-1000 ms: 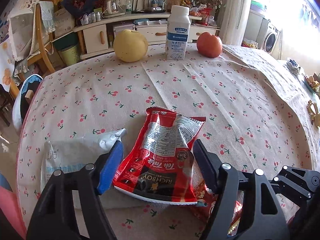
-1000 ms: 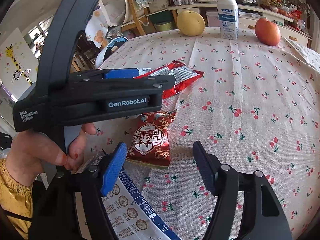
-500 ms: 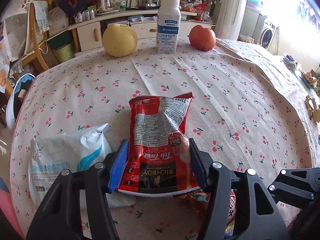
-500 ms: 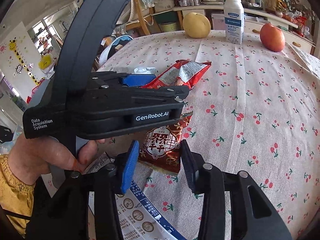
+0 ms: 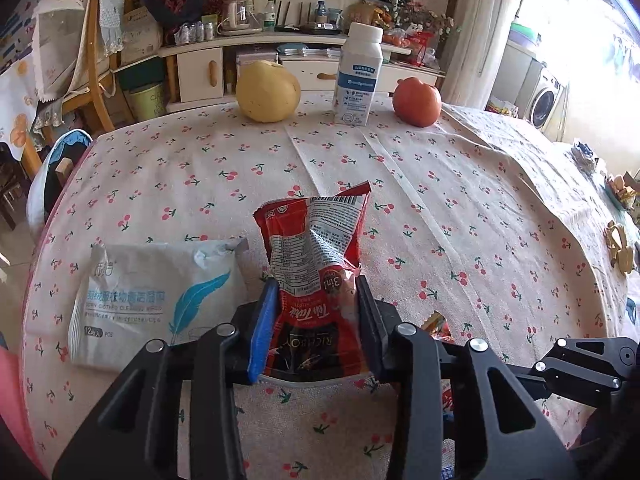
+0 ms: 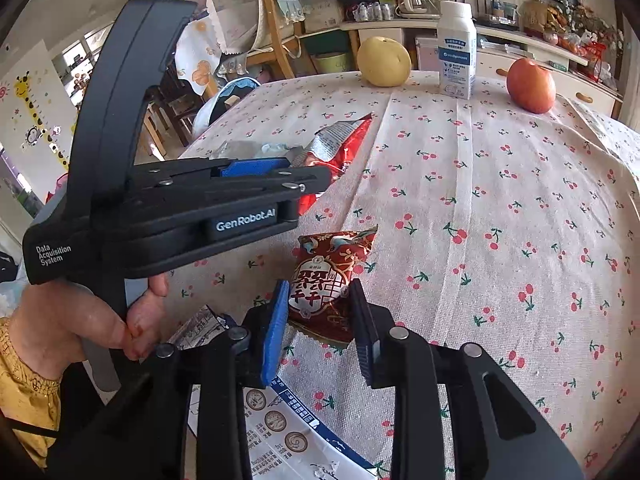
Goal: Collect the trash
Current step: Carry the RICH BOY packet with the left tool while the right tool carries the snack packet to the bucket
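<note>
My left gripper point(image 5: 316, 304) is shut on a red Richboy coffee packet point(image 5: 316, 256), which crumples and stands up between the fingers; it also shows in the right wrist view point(image 6: 340, 140). My right gripper point(image 6: 320, 300) is shut on a small dark red snack wrapper point(image 6: 328, 276) lying on the cherry-print tablecloth point(image 6: 480, 200). A white wipes pack point(image 5: 156, 292) lies left of the left gripper. A blue-and-white printed wrapper point(image 6: 280, 428) lies under the right gripper.
At the table's far edge stand a yellow pear point(image 5: 267, 94), a white milk bottle point(image 5: 357, 76) and a red apple point(image 5: 417, 101). A wooden chair point(image 5: 84, 92) and a low cabinet point(image 5: 280, 60) are behind. Small items point(image 5: 618, 240) lie at the right edge.
Both grippers have closed from open: the left on the red coffee packet, which now buckles upward, the right on the small red snack wrapper.
</note>
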Demonstrator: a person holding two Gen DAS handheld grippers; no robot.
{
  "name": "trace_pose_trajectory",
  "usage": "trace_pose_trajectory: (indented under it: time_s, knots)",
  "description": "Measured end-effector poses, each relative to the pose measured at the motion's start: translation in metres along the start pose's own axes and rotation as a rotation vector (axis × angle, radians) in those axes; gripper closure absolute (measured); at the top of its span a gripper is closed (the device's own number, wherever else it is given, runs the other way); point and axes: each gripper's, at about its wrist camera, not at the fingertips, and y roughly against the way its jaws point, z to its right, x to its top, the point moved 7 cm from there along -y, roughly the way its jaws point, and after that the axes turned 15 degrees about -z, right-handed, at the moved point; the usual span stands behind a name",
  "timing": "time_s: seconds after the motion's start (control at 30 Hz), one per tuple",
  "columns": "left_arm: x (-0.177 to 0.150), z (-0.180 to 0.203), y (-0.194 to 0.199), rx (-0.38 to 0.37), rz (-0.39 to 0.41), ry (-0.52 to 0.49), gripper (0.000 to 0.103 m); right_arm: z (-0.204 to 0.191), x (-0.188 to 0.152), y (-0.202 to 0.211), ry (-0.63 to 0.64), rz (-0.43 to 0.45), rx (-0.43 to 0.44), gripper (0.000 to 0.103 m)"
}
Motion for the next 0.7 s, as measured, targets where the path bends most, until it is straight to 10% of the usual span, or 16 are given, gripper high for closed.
trace_pose_trajectory:
  time_s: [0.7]
  knots:
    - [-0.022, -0.053, 0.081, -0.039, 0.169, 0.155, 0.064, -0.012, 0.009, 0.043, -0.013, 0.116, -0.039, 0.072]
